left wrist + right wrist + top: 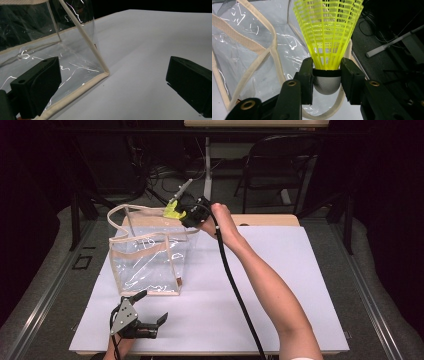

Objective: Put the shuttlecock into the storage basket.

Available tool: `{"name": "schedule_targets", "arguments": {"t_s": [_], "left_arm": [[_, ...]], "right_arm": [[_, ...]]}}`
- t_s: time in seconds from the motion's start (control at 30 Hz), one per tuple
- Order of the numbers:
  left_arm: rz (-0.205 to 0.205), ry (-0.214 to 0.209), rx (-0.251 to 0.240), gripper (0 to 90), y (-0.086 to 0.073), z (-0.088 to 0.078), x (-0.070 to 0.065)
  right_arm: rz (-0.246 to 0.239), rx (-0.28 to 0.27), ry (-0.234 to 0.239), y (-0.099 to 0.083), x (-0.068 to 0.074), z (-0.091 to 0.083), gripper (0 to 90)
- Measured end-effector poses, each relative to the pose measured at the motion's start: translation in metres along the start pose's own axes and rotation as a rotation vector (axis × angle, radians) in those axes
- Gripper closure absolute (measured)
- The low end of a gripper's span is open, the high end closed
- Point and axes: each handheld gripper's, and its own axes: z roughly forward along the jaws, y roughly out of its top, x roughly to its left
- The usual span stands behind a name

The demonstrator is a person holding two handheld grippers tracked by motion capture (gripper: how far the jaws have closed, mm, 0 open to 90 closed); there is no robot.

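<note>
A clear plastic bag (147, 260) with cream trim and handles stands upright on the white table (280, 320), left of centre. My right gripper (176, 210) hovers over the bag's far right corner, shut on a yellow shuttlecock (171, 210). In the right gripper view the shuttlecock (328, 32) has a yellow mesh skirt and a silver cork, and the jaws clamp its base above the bag (249, 57) and its handle loops. My left gripper (150, 312) rests open near the front edge, just in front of the bag. Its view looks at the bag's lower corner (105, 72) between wide-apart jaws.
A black cable (235, 285) trails from the right gripper along the forearm to the front edge. A wooden strip (270, 220) runs behind the white table. A dark folding chair (280, 165) and a white table leg (207, 165) stand beyond, on the floor.
</note>
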Motion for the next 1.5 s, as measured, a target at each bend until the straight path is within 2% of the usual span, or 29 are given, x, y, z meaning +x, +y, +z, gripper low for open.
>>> {"name": "schedule_targets", "arguments": {"t_s": [0.7, 0.97, 1.33, 1.5], "left_arm": [[0.0, 0.001, 0.003, 0.0, 0.0, -0.001, 0.0], [0.0, 0.001, 0.003, 0.0, 0.0, -0.001, 0.0], [-0.001, 0.001, 0.003, 0.0, 0.0, -0.001, 0.0], [-0.001, 0.0, 0.003, 0.0, 0.0, -0.001, 0.0]], "right_arm": [[-0.067, 0.051, 0.017, 0.007, 0.003, 0.016, 64.3], [-0.064, 0.072, 0.03, 0.006, 0.004, 0.021, 64.3], [-0.1, 0.092, 0.041, 0.007, 0.004, 0.026, 64.3], [-0.097, 0.099, 0.047, 0.007, 0.005, 0.028, 64.3]]}}
